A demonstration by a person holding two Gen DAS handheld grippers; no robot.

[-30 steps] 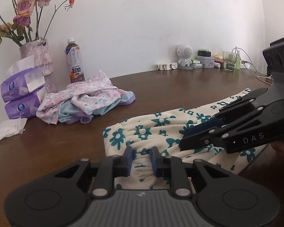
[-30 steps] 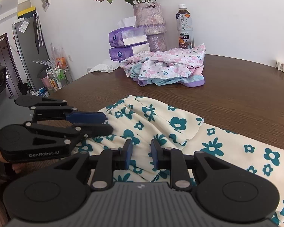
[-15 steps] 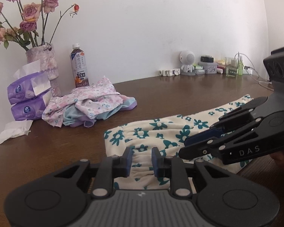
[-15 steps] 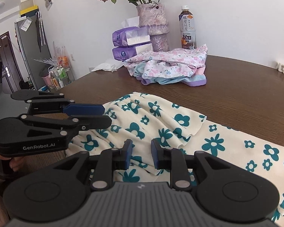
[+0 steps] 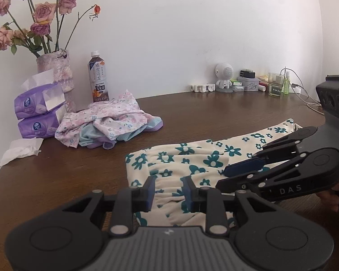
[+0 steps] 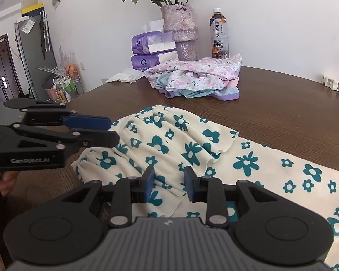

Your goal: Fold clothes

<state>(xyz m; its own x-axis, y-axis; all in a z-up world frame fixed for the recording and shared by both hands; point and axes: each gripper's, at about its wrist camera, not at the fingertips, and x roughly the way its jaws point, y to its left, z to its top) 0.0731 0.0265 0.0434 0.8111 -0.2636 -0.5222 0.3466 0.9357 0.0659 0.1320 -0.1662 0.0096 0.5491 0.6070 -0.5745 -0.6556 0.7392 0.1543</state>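
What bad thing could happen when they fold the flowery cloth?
1. Both hand-held grippers, left and right, are open above the flowered cloth; a shallow pinch might catch only one layer, giving a crooked fold.
2. The cloth hangs over the table edge and could slide off.

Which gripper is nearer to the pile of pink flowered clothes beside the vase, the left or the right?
Left, by a narrow margin. The left gripper is at the waistband end of the cream garment, the end toward the pile of pink flowered clothes. The right gripper is beside it, slightly farther along.
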